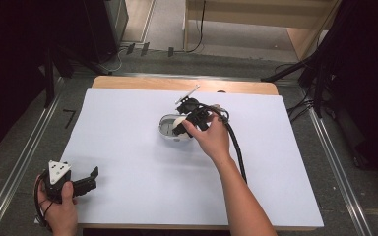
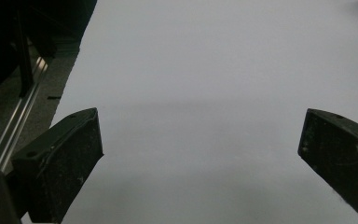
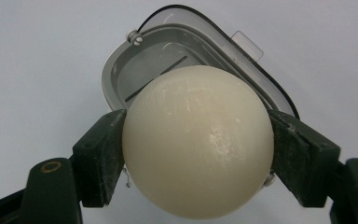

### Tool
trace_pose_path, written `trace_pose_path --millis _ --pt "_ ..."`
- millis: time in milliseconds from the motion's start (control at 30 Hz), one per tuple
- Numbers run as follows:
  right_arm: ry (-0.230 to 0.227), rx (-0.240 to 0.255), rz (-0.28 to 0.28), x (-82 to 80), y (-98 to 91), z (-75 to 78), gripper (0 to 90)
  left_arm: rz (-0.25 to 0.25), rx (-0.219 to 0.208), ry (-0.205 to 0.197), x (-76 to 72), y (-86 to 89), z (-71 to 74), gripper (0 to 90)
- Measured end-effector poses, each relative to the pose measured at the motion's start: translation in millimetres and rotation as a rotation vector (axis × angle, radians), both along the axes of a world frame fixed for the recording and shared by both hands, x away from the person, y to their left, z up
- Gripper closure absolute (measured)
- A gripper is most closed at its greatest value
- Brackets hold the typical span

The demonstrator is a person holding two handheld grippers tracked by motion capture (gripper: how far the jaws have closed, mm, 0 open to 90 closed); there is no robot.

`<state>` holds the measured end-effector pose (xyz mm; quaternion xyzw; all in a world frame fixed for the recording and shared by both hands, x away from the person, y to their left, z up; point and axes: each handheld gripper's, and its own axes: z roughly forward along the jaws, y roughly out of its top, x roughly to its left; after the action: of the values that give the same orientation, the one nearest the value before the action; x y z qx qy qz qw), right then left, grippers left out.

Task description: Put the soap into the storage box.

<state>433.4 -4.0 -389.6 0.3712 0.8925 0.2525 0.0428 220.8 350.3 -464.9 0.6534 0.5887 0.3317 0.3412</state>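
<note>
right gripper (image 3: 198,154) clamps cream egg (image 3: 198,142) | long axis toward camera | over grey container (image 3: 135,70) | left gripper (image 2: 200,154) released

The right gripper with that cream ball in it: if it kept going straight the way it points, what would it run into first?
Probably the grey container. The right gripper is shut on the cream ball, and the open container lies just beyond it along the jaws, on the white table. How much gap remains is hard to judge.

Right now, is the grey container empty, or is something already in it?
Empty: the grey container shows a bare bottom, while the right tongs hold the cream ball above it.
</note>
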Motion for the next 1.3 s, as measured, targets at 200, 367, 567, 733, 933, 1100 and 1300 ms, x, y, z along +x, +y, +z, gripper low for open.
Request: trace_pose_path --millis 200,367,567,733,933,1100,1300 --pt "0.008 -0.001 -0.016 5.5 5.8 -1.5 25.1 0.003 -0.003 -0.002 0.0 0.1 0.0 0.1" --pt "0.012 -0.003 -0.023 8.8 9.4 -4.0 25.1 0.002 -0.003 -0.002 0.1 0.0 -0.1 0.1" --pt "0.01 -0.009 -0.039 11.9 12.5 -9.0 25.1 0.004 0.0 0.002 0.2 0.0 0.0 0.1" --pt "0.014 -0.005 -0.052 13.7 13.1 -10.7 25.1 0.005 0.001 0.003 0.3 0.0 0.0 0.1" --pt "0.026 -0.014 -0.054 14.6 15.6 -17.1 25.0 0.004 -0.002 0.001 0.3 0.1 -0.1 0.1" --pt "0.026 -0.007 -0.071 14.4 15.9 -19.0 24.9 0.005 0.003 0.006 0.4 -0.1 0.0 0.1" --pt "0.031 0.018 -0.086 13.3 13.8 -19.7 23.7 0.006 0.004 0.007 0.6 -0.1 0.0 0.1"
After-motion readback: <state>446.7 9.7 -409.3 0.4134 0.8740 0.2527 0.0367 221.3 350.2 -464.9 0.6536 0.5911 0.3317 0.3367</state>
